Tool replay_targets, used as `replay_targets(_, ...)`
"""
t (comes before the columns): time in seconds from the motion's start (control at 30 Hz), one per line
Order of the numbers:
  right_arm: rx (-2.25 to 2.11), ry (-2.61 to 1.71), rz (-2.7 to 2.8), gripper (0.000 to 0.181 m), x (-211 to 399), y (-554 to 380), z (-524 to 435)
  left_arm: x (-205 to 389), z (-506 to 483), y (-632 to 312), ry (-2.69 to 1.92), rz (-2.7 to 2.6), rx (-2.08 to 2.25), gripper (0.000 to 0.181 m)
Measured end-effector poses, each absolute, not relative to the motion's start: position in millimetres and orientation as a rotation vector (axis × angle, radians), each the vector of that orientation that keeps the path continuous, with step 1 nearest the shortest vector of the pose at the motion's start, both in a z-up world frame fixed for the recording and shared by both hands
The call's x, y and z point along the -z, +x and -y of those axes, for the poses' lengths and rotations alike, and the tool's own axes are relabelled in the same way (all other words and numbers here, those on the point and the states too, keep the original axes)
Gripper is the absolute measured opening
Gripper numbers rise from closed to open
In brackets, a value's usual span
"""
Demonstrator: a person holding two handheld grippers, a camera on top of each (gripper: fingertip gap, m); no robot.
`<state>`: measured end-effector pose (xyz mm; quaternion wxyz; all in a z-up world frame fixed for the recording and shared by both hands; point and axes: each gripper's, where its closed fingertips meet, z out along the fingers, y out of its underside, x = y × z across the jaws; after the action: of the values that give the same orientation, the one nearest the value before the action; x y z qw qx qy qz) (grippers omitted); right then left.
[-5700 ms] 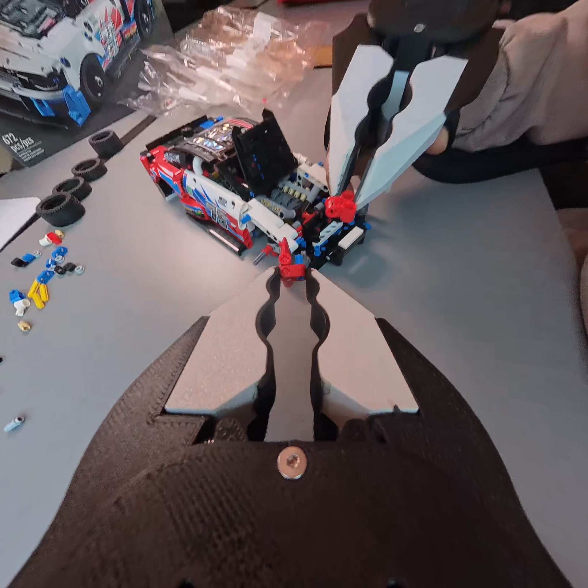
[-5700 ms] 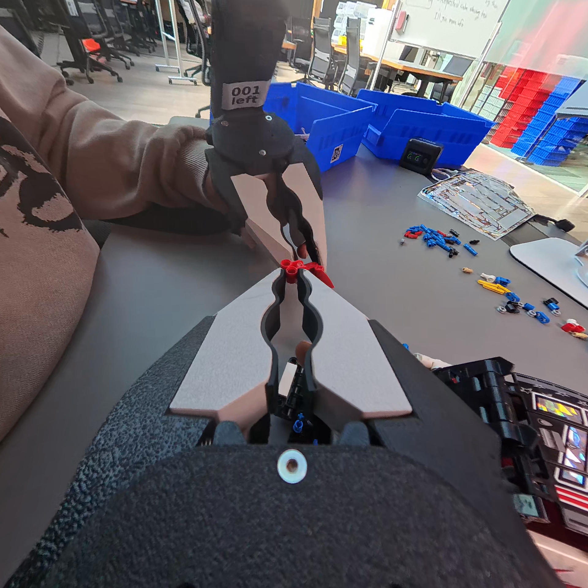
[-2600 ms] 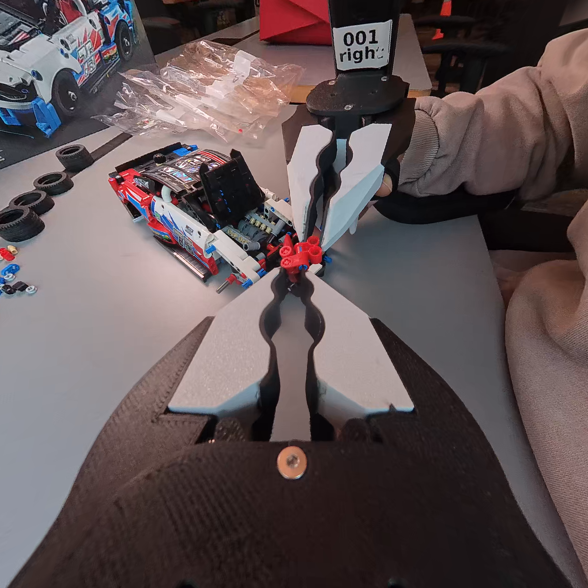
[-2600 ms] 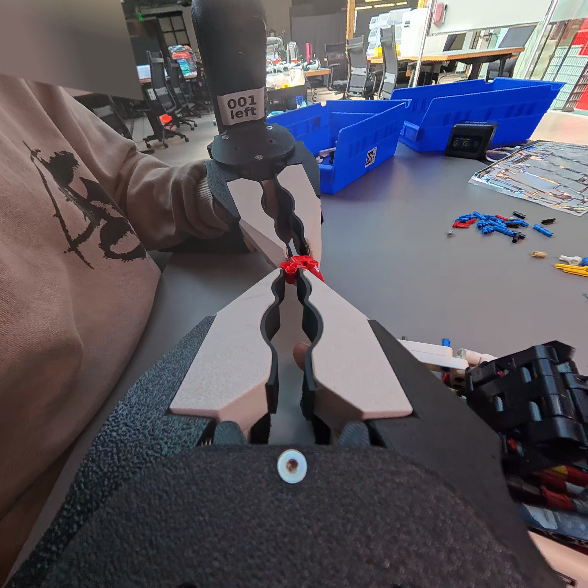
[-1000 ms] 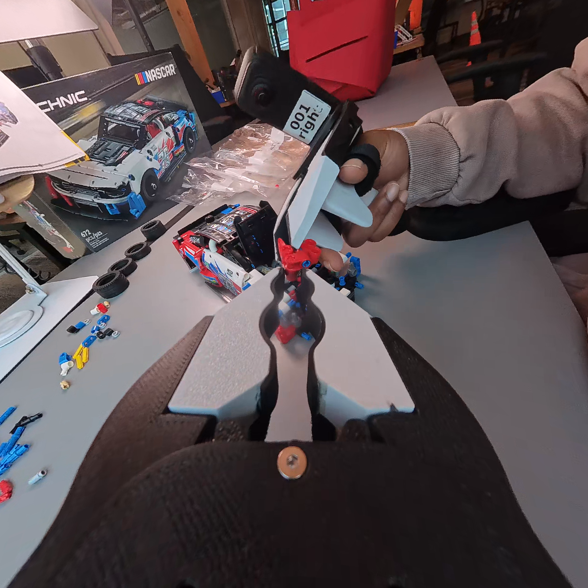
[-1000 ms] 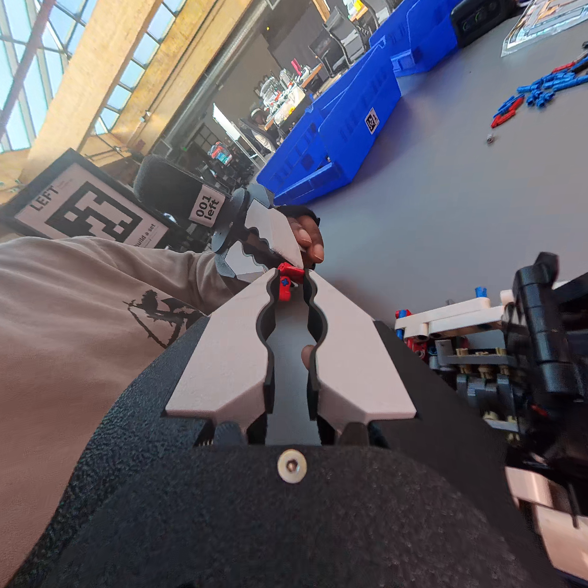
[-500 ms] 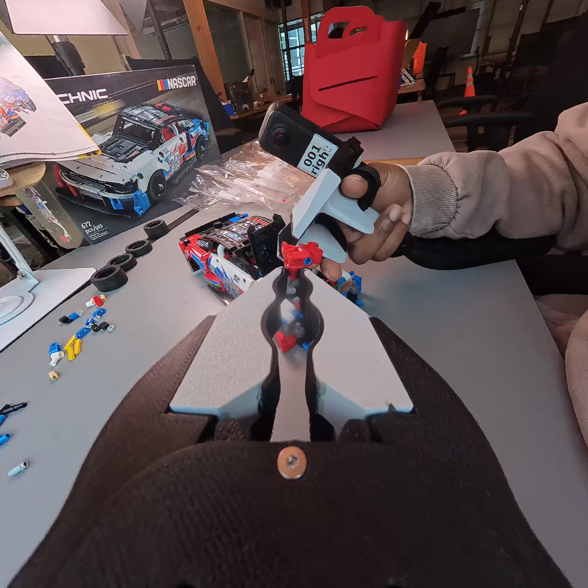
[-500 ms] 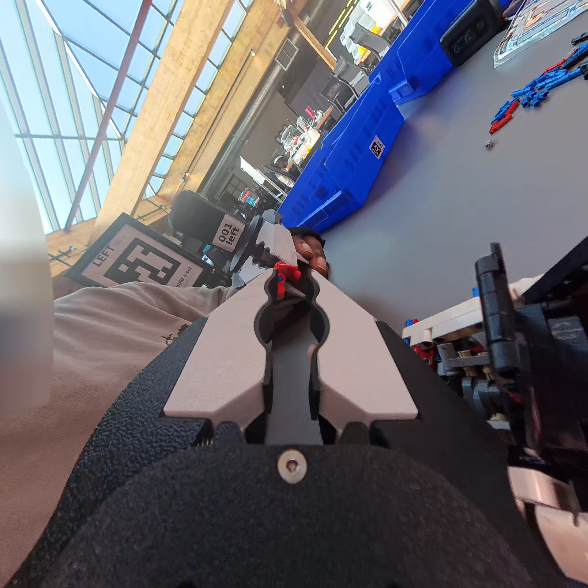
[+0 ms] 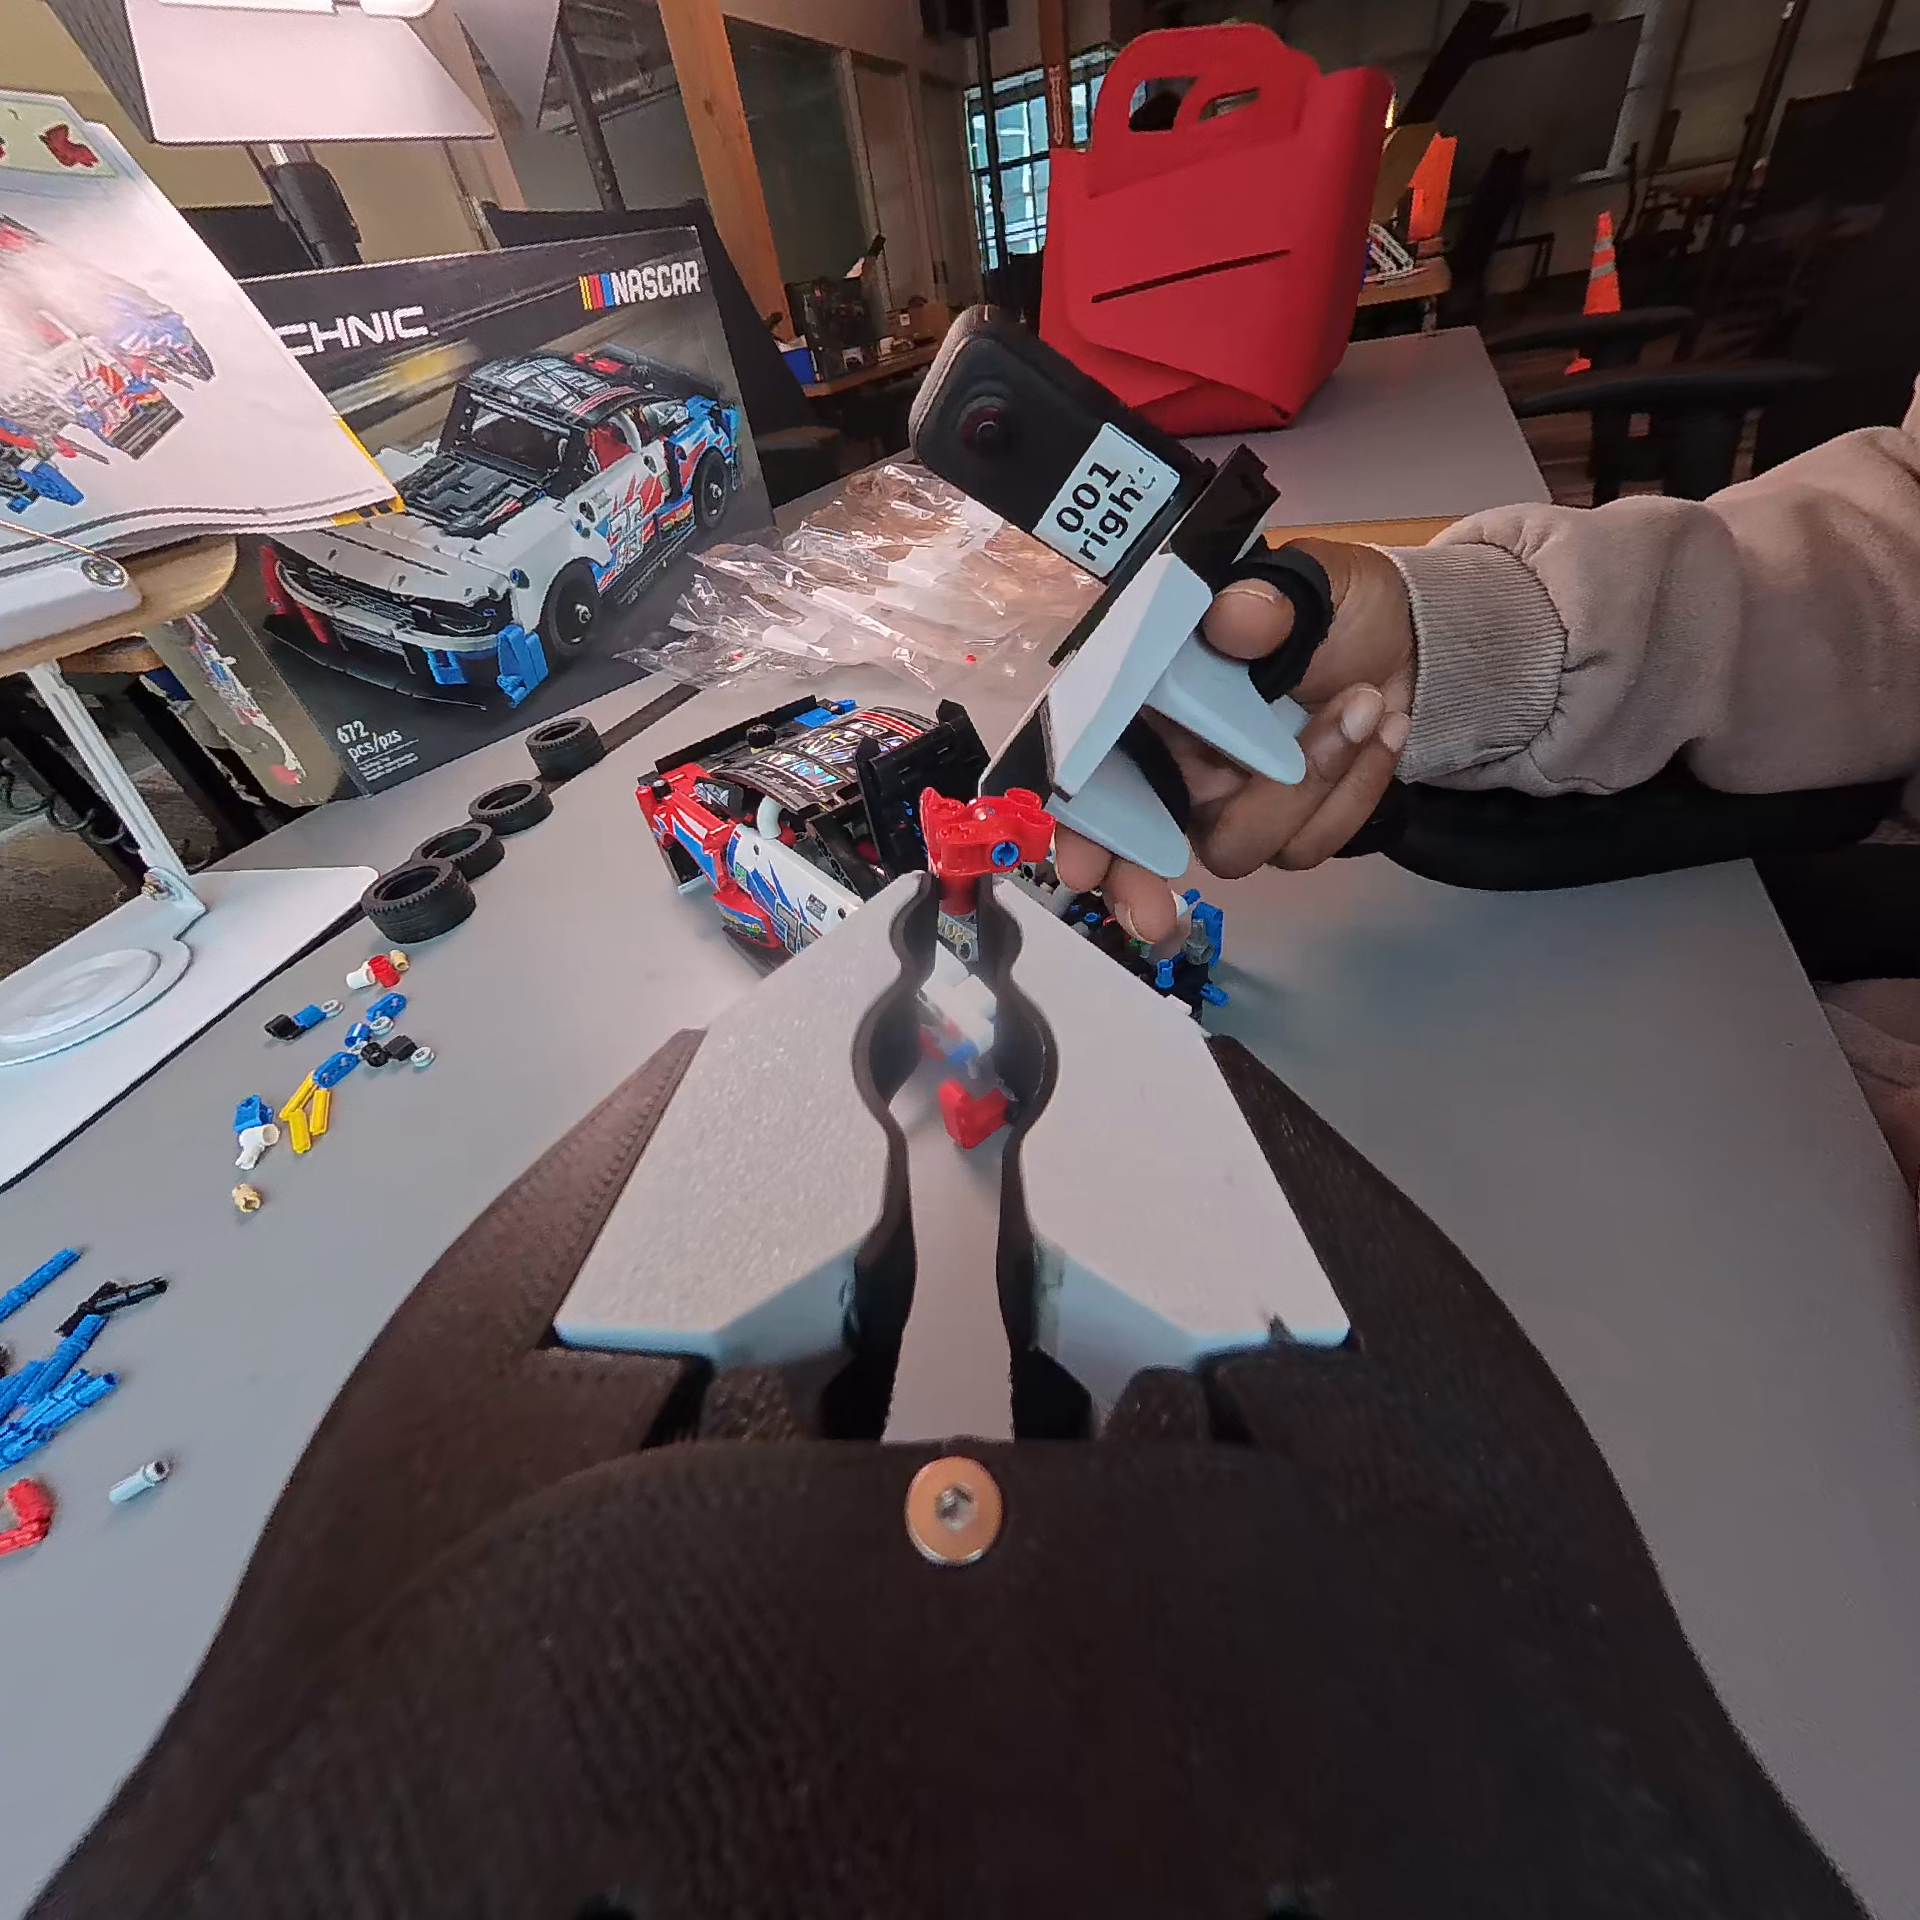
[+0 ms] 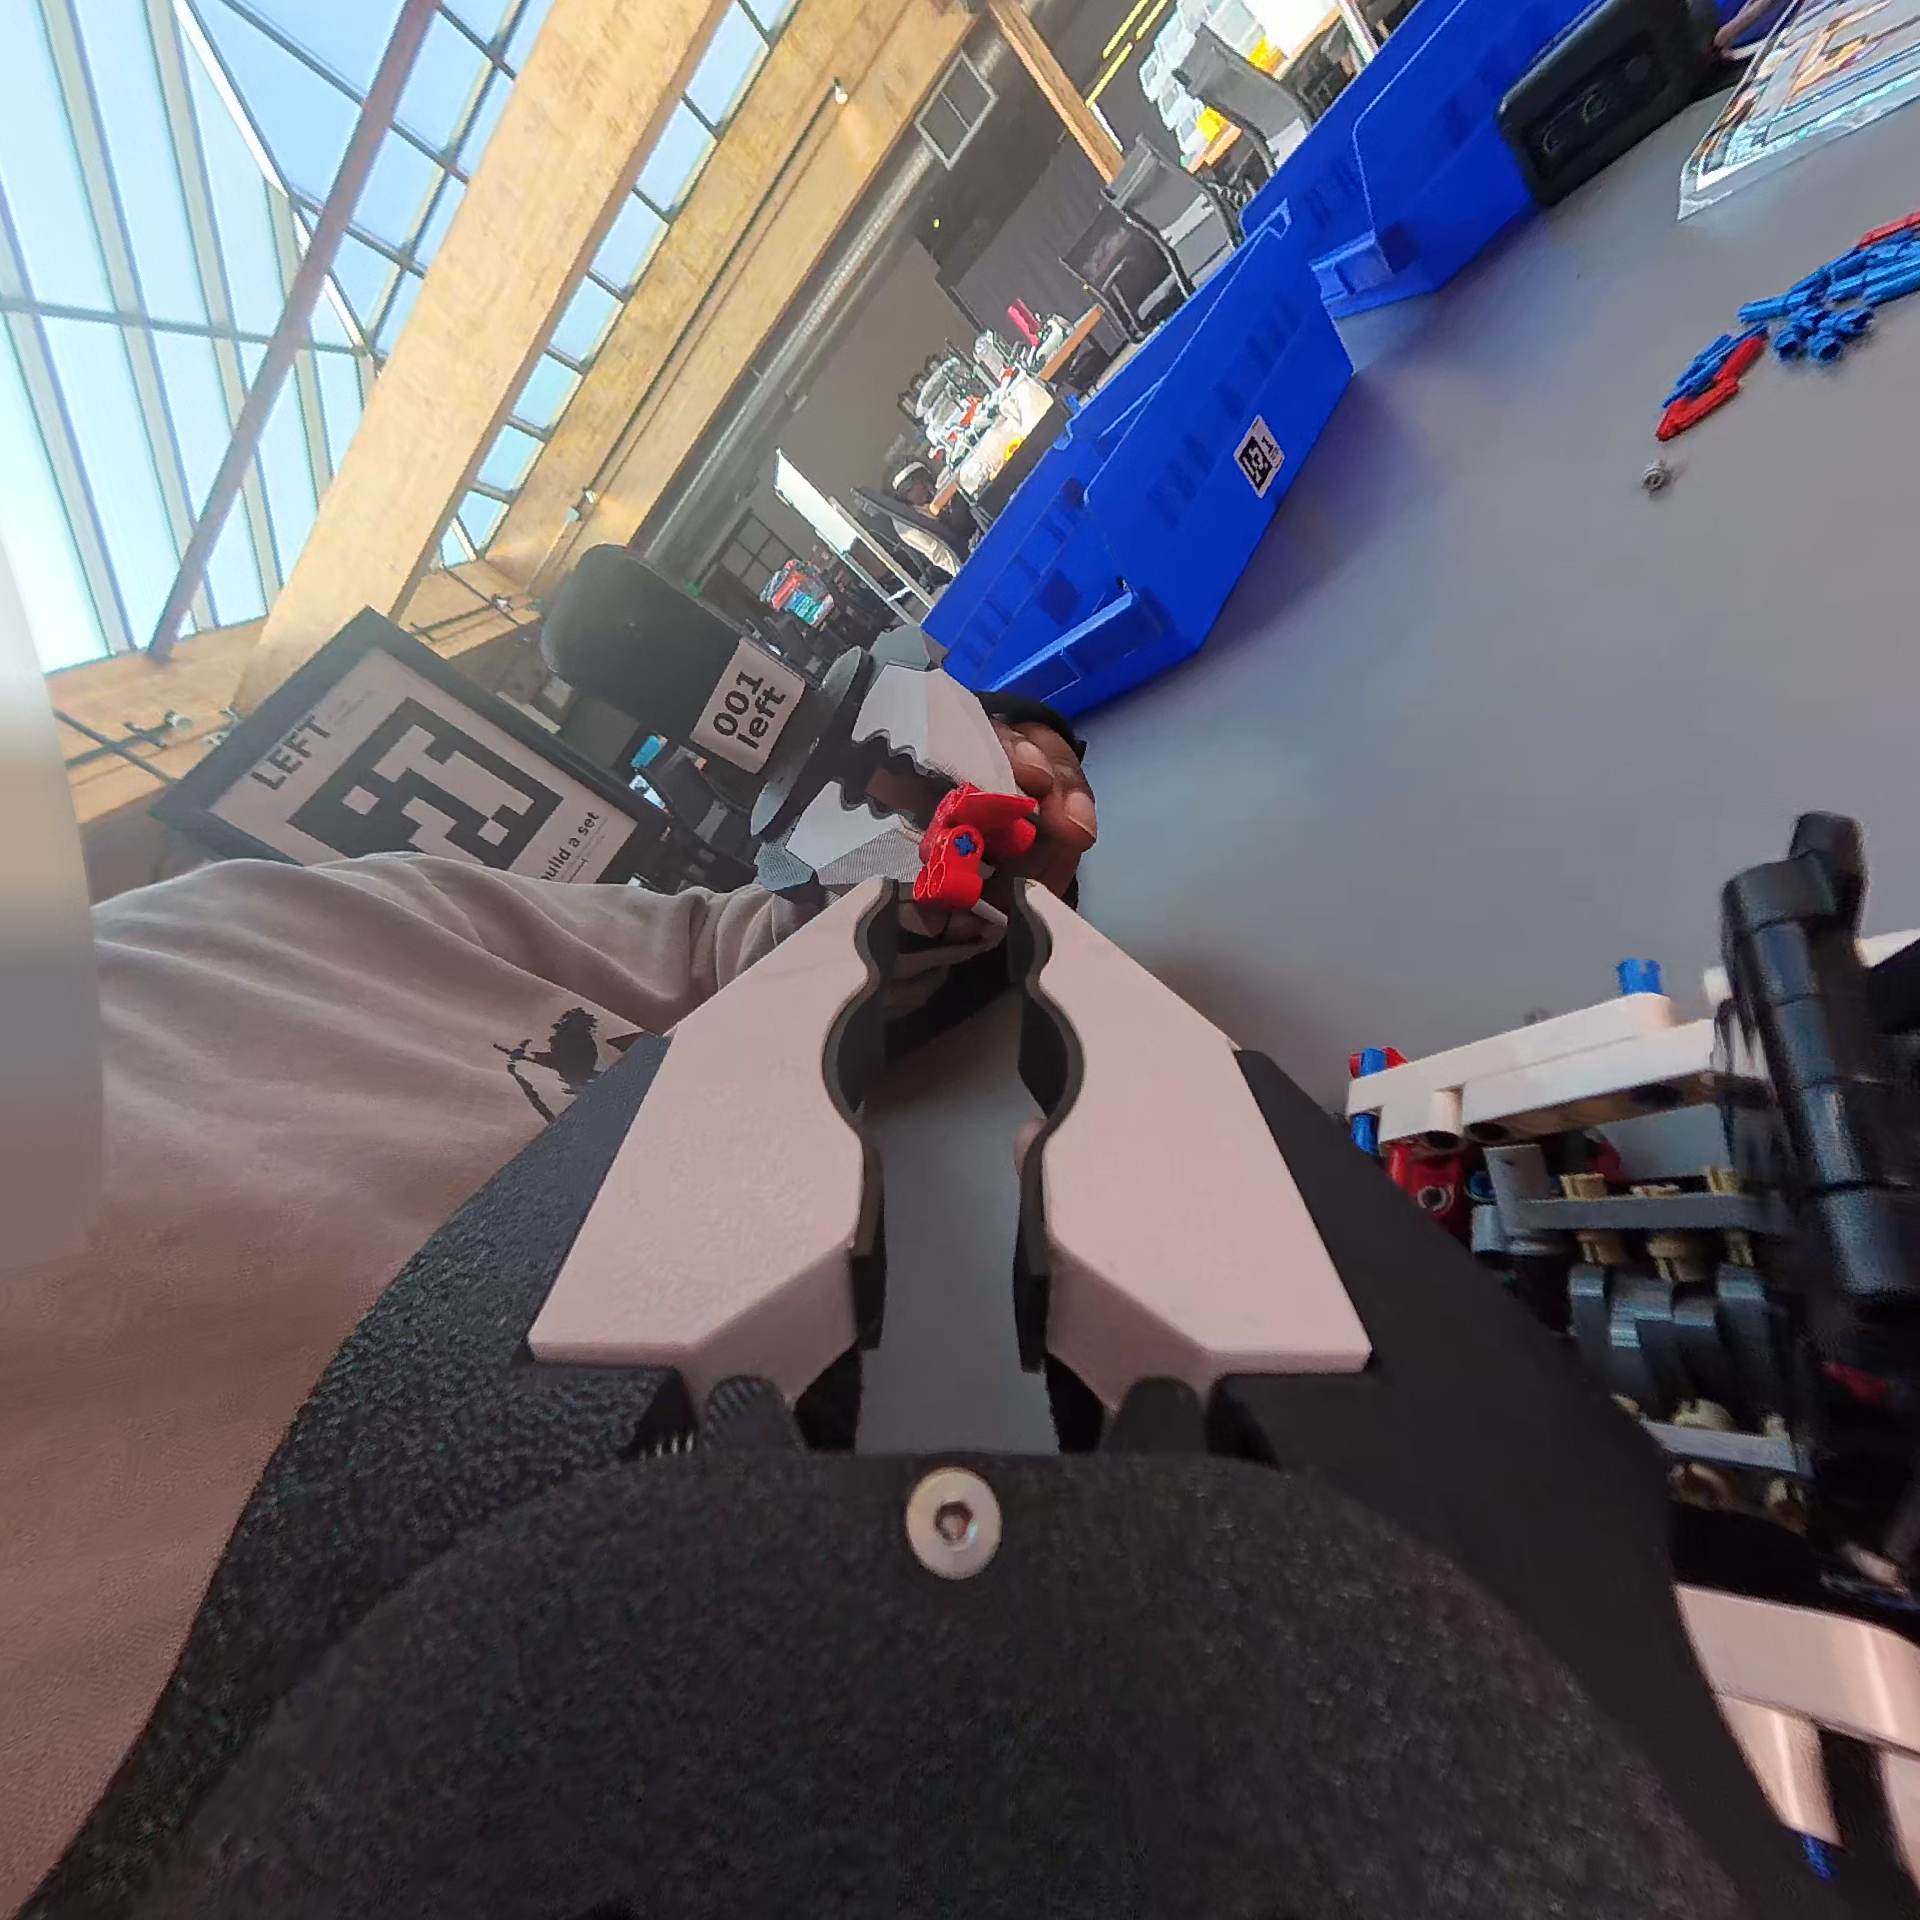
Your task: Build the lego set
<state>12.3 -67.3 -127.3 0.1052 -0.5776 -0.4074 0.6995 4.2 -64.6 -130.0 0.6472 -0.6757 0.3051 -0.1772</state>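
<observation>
At frame centre, the left hand-held gripper clamps a red connector piece; the right hand-held gripper stands apart, empty. Best aligned squarely above the lego car before pressing.

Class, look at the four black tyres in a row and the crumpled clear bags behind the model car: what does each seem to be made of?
Black tyres: probably rubber, with a matte, dull surface and moulded tread. Clear bags: thin plastic film, see-through, creased, with shiny glints.

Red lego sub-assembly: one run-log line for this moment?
stage: joining | left tongs: shut on red lego sub-assembly | right tongs: open beside it | part-built lego race car: on grey table
</observation>
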Motion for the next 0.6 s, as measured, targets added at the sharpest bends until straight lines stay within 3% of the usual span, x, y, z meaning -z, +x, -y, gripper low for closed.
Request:
replay_targets(0.1, -2.068, -1.706, 1.197, 0.007, 128.4, 11.5, 68.5, 132.2, 64.9, 6.4, -1.538, -0.715, 0.383, 0.004)
replay_targets(0.33, -1.952, -1.671, 1.298, 0.006, 133.7, 15.1, 68.8, 141.6, 66.4, 11.0, -1.582, -0.726, 0.466, 0.005)
replay_targets(0.6, -1.656, -1.617, 1.460, 0.006, 149.7, 18.9, 66.9, 146.5, 70.3, 12.6, -1.656, -0.660, 0.705, 0.024)
